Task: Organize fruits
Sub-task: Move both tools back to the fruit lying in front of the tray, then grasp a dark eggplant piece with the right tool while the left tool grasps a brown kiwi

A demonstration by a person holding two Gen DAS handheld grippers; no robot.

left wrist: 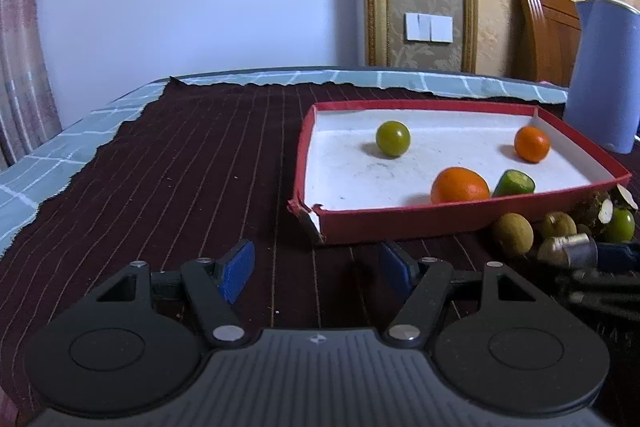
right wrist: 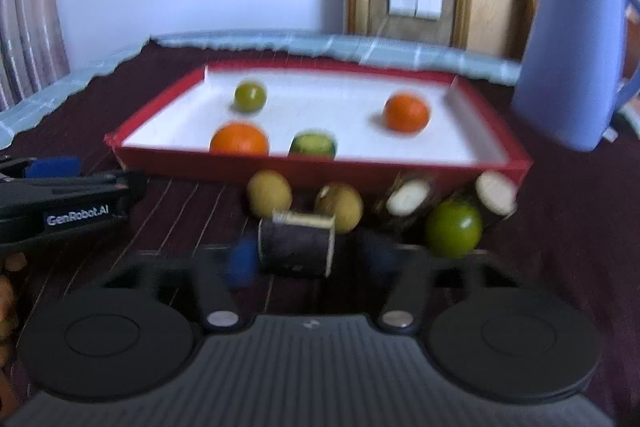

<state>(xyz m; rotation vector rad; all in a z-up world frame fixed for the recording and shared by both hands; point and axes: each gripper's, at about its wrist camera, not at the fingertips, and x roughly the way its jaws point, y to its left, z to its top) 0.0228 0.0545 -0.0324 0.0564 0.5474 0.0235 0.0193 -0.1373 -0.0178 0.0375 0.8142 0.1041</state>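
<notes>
A red tray (left wrist: 400, 221) (right wrist: 256, 169) with a white floor holds two oranges (left wrist: 460, 185) (left wrist: 532, 144), a green round fruit (left wrist: 393, 138) and a cut cucumber piece (left wrist: 515, 183). In front of it lie two yellow-brown fruits (right wrist: 269, 193) (right wrist: 340, 205), a green fruit (right wrist: 453, 229) and white-ended cut pieces (right wrist: 408, 203). My left gripper (left wrist: 316, 267) is open and empty, low over the cloth left of the tray's front corner. My right gripper (right wrist: 308, 261) is open around a dark cylindrical piece (right wrist: 296, 245); the view is blurred, so contact is unclear.
A blue kettle (left wrist: 604, 75) (right wrist: 572, 55) stands at the tray's right end. The dark striped cloth (left wrist: 180, 167) covers the table over a pale checked cloth (left wrist: 52, 155). A wooden chair back (left wrist: 548, 27) stands behind. Brown objects (right wrist: 8, 291) sit at the right view's left edge.
</notes>
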